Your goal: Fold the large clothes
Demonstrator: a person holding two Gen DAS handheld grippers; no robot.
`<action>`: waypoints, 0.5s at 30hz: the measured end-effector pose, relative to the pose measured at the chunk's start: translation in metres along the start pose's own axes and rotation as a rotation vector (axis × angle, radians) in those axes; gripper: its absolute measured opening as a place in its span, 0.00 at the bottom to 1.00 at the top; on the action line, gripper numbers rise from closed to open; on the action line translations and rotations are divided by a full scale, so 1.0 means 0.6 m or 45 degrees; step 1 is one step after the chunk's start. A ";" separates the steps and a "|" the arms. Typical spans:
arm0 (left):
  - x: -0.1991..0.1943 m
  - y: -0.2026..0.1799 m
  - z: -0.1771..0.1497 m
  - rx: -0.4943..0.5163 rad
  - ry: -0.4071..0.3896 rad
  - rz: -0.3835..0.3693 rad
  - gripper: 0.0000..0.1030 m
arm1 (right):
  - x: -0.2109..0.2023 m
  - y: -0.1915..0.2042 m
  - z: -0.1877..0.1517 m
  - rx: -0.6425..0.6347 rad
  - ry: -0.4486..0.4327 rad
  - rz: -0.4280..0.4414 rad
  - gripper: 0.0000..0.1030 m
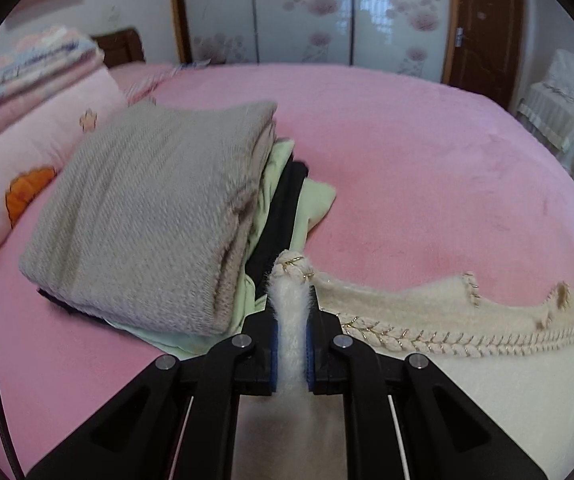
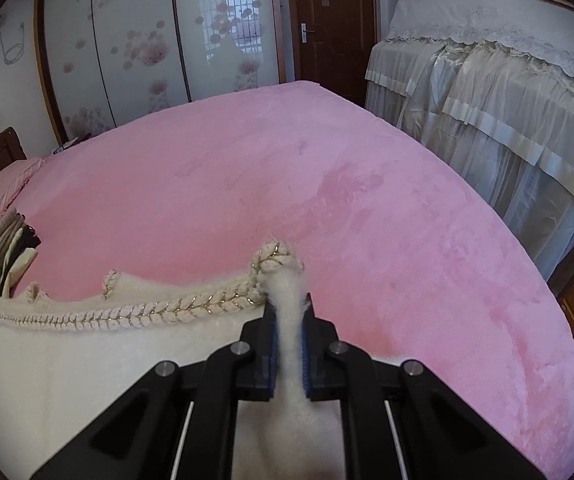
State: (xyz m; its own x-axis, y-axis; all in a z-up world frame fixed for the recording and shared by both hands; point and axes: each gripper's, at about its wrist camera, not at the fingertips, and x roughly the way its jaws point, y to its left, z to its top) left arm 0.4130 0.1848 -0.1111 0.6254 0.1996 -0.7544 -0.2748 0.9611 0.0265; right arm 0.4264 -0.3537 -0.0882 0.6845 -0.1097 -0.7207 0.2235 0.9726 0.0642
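Garment: cream fuzzy knit [image 1: 427,308], braided trim with gold thread along its top edge [image 2: 127,314]; spread at the near edge of the pink bed [image 2: 287,184].
Handling: soft, limp, probably light; fluffy pile likely to slip a little between pads; trim thicker and firmer, a better hold than the plain knit.
Hold points: the two ends of the trimmed edge, both taken already.
Left gripper [image 1: 291,304]: pressed together on a fold of knit just below the trim's end.
Right gripper [image 2: 289,308]: likewise pinching a tuft of the knit at the other end of the trim.
Long axis: trimmed edge running side to side between the two grippers, sagging in the middle; body hanging towards the cameras, hem out of view.
Neighbours: folded pile, grey knit on top [image 1: 147,208], just left of the left gripper; pillow [image 1: 35,160] beyond it.
Farther out: wardrobe doors [image 2: 147,40], draped furniture [image 2: 487,92].
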 end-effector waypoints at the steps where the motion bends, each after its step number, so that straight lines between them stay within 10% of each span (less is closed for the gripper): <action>1: 0.016 0.001 0.000 -0.027 0.024 0.006 0.07 | 0.012 0.002 0.001 0.000 0.014 -0.013 0.08; 15: 0.113 -0.009 -0.026 -0.050 0.086 0.019 0.12 | 0.120 -0.005 -0.012 0.040 0.208 -0.092 0.09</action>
State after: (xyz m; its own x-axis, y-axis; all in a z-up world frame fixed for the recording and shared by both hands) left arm 0.4451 0.1900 -0.1726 0.5705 0.1989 -0.7968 -0.3129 0.9497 0.0131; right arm 0.4701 -0.3629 -0.1452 0.5447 -0.1416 -0.8266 0.2915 0.9561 0.0283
